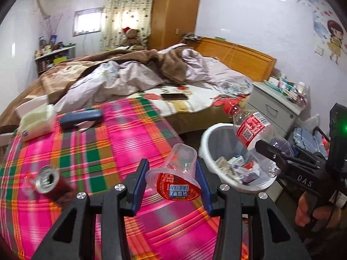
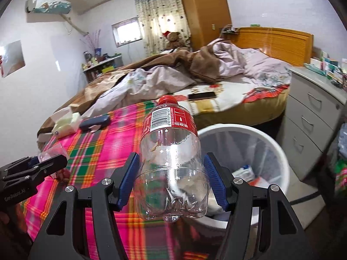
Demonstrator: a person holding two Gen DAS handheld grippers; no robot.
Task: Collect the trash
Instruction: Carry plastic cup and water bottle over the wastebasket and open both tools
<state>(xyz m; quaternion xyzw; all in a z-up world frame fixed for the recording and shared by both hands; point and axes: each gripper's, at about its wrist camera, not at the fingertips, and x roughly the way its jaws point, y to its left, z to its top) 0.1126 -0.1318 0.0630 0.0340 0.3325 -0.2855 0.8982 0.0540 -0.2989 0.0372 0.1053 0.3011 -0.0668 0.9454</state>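
Clear plastic is what both my tools carry: my right gripper (image 2: 171,179) pinches the lower body of an empty transparent water bottle with a red cap and red label (image 2: 171,147), blue pads pressed on either flank, while my left gripper (image 1: 173,184) clamps a small clear plastic jelly cup with a red printed foil lid (image 1: 176,173) between its pads. In the right wrist view the bottle fills the centre of the frame, its long axis running up the picture, cap toward the bed and ribbed base toward my camera; in the left wrist view it sits at right, tilted, cap to the upper left, hanging over the round white plastic waste bin (image 1: 208,138) that already holds paper scraps. The cup lies in the lower centre of the left view, lid toward me and tilted down, its narrow bottom pointing away and up. To do this well, I judge I should carry each piece fully over the bin's mouth before letting go, tip the bottle so it drops lengthwise rather than across the rim, and release one at a time. A dark red drink can with a silver top (image 1: 48,182) lies at lower left on the pink, green and orange plaid cloth (image 1: 108,143), not yet collected.
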